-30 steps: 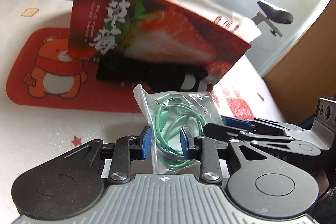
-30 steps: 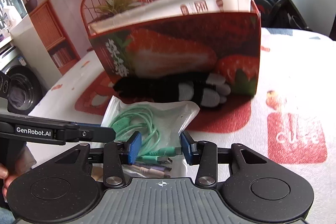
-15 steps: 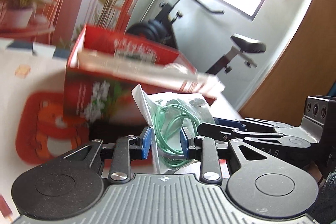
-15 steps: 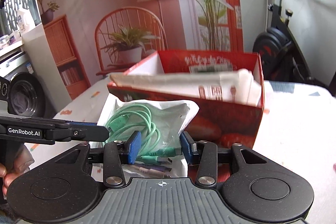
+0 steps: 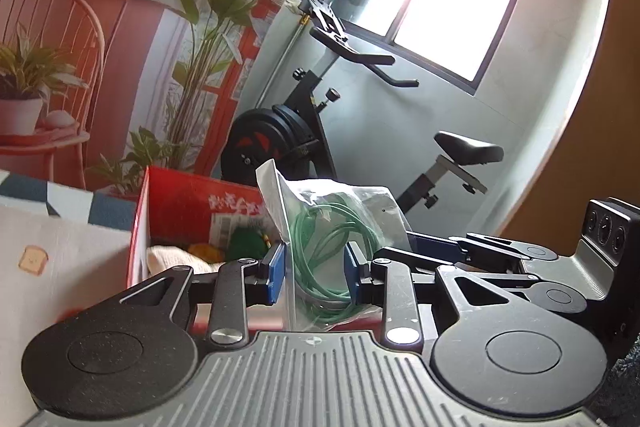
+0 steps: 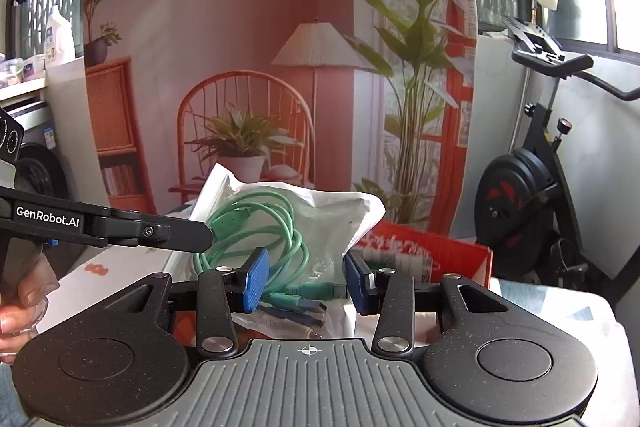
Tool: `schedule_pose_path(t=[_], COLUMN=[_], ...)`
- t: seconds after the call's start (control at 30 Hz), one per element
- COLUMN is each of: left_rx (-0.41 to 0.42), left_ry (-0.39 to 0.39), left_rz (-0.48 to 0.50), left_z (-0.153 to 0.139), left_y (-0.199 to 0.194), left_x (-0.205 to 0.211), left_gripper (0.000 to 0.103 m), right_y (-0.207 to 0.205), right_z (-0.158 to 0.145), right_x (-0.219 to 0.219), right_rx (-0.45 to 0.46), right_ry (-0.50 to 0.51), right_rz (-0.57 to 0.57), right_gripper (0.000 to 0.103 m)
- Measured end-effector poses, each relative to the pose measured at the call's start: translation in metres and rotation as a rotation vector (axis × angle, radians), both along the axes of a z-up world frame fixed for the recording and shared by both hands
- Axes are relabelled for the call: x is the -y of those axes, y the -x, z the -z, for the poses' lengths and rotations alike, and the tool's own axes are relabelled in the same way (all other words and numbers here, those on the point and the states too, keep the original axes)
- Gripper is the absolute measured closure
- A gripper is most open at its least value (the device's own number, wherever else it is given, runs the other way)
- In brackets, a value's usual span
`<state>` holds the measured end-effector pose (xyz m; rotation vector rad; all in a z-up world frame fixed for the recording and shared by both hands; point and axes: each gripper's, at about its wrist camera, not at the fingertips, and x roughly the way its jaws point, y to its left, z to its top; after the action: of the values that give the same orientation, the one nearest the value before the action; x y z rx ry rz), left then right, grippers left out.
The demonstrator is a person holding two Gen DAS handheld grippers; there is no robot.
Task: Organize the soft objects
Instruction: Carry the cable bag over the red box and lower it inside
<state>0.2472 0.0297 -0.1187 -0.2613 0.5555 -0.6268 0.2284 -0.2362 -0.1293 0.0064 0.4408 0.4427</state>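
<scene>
Between left tool pads: clear bag of green cable, pinched, narrow gap. Right tool clamped on same bag, raised above red box just beyond.

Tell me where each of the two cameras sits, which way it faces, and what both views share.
Left wrist: sits behind the left gripper, facing the red box and exercise bike; the right gripper enters from the right.
Right wrist: sits behind the right gripper, facing the backdrop; the left gripper and a hand enter from the left.
Shared: the bag of green cables, gripped by both, plus box and bike.
</scene>
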Motion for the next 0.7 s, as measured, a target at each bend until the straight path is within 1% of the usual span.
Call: schedule_pose_path(t=[0.13, 0.23, 0.3, 0.37, 0.43, 0.57, 0.7], left_rx=[0.035, 0.022, 0.015, -0.007, -0.041, -0.122, -0.165], left_ry=[-0.03, -0.05, -0.09, -0.125, -0.143, -0.142, -0.171], left_rz=[-0.035, -0.047, -0.035, -0.021, -0.013, -0.026, -0.023], left_z=[-0.003, 0.002, 0.009, 0.018, 0.028, 0.046, 0.057], left_y=[-0.025, -0.046, -0.055, -0.062, -0.068, -0.079, -0.083], left_x=[0.005, 0.008, 0.014, 0.017, 0.02, 0.018, 0.019], left_gripper=[0.071, 0.071, 0.071, 0.071, 0.071, 0.071, 0.071], right_y=[-0.034, -0.056, -0.068, -0.078, -0.086, -0.097, -0.104], right_z=[0.003, 0.013, 0.024, 0.034, 0.044, 0.063, 0.08], right_x=[-0.006, -0.008, -0.01, -0.013, -0.016, -0.02, -0.022], right_rx=[0.007, -0.013, -0.044, -0.079, -0.12, -0.214, -0.295], right_ry=[-0.022, -0.038, -0.033, -0.012, 0.006, 0.003, -0.003], right_rz=[0.017, 0.039, 0.056, 0.06, 0.072, 0.092, 0.115], right_gripper=[0.064, 0.064, 0.064, 0.064, 0.064, 0.064, 0.064])
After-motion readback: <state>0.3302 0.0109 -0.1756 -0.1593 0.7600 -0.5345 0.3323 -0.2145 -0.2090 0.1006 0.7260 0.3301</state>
